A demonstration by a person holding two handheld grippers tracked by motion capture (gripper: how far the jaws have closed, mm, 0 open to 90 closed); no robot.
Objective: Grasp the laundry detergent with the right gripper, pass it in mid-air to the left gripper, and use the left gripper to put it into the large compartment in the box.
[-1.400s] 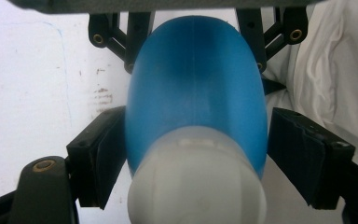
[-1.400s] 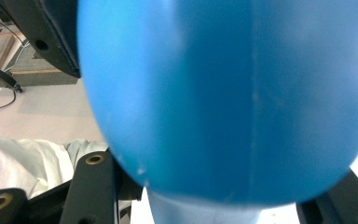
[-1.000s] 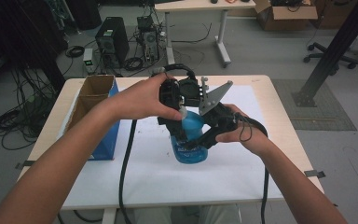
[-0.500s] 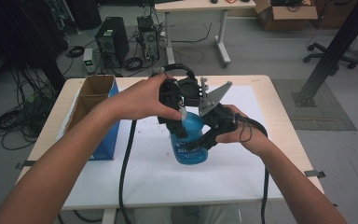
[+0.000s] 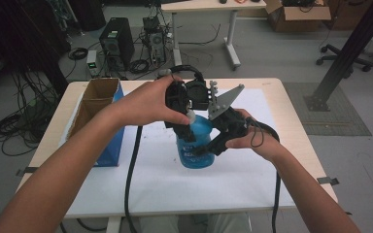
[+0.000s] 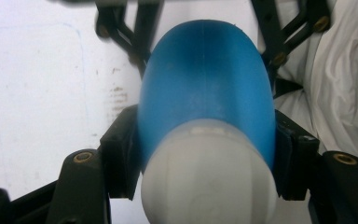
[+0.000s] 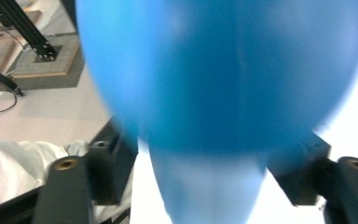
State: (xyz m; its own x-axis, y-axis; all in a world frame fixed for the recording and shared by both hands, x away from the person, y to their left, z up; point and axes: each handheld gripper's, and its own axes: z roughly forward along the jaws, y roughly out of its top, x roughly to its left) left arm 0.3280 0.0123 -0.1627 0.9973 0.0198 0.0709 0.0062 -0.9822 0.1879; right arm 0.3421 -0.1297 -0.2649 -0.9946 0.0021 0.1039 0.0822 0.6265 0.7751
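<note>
A blue bottle (image 5: 194,145) with a white cap (image 6: 209,177) stands upright on the white sheet (image 5: 175,184) at the middle of the table. My left gripper (image 5: 189,121) comes down from above and is shut on the bottle's shoulder (image 6: 205,84) just under the cap, one pad pressing on each side. My right gripper (image 5: 203,149) reaches in from the right at the bottle's lower body (image 7: 223,74). Its jaws have just been opening and now stand a little off the bottle, which is still between them (image 7: 209,172).
An open cardboard box (image 5: 97,111) with a blue side stands at the table's left. The gripper cables trail over the front edge (image 5: 175,211). Behind the table, a computer tower (image 5: 114,43) and loose cables are on the floor.
Both hands have kept their places at the bottle. The right gripper's jaws look slightly wider apart around the bottle's body than before.
</note>
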